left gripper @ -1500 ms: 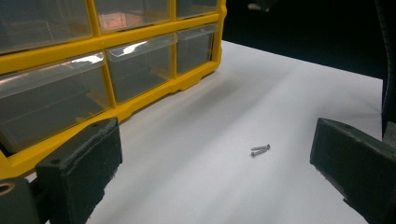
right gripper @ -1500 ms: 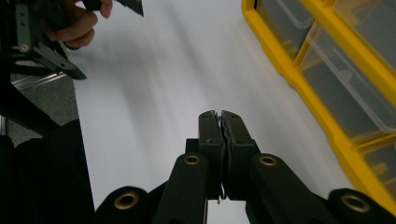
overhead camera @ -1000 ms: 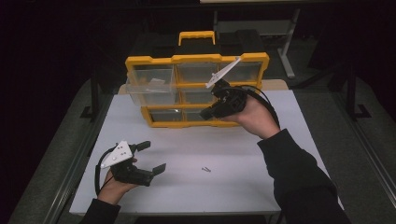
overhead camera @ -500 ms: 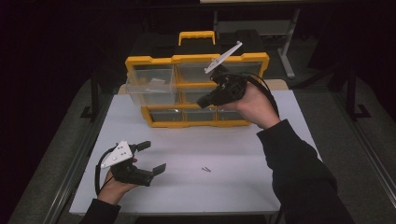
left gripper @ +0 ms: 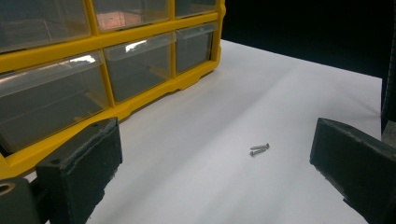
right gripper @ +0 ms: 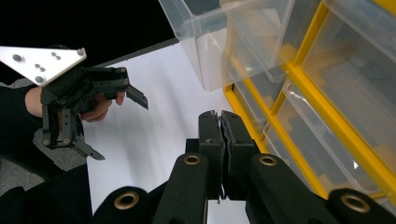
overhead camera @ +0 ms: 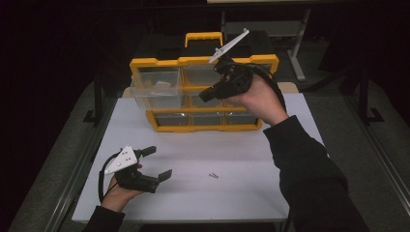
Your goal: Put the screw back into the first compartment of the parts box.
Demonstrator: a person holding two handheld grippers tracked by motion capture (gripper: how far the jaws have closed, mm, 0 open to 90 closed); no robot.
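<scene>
High view first: the left gripper [overhead camera: 157, 163] rests near the table's front edge, jaws spread wide and empty, facing two small screws [left gripper: 259, 149] lying together on the white table [overhead camera: 241, 193]. Farther back, the right gripper [overhead camera: 204, 95] hangs closed with nothing held, in front of the yellow drawer organizer [overhead camera: 203, 62], whose upper-left clear drawer [overhead camera: 152, 89] stands pulled out. The step looks like stowing screws; next, one gripper should drop onto them and pinch.
</scene>
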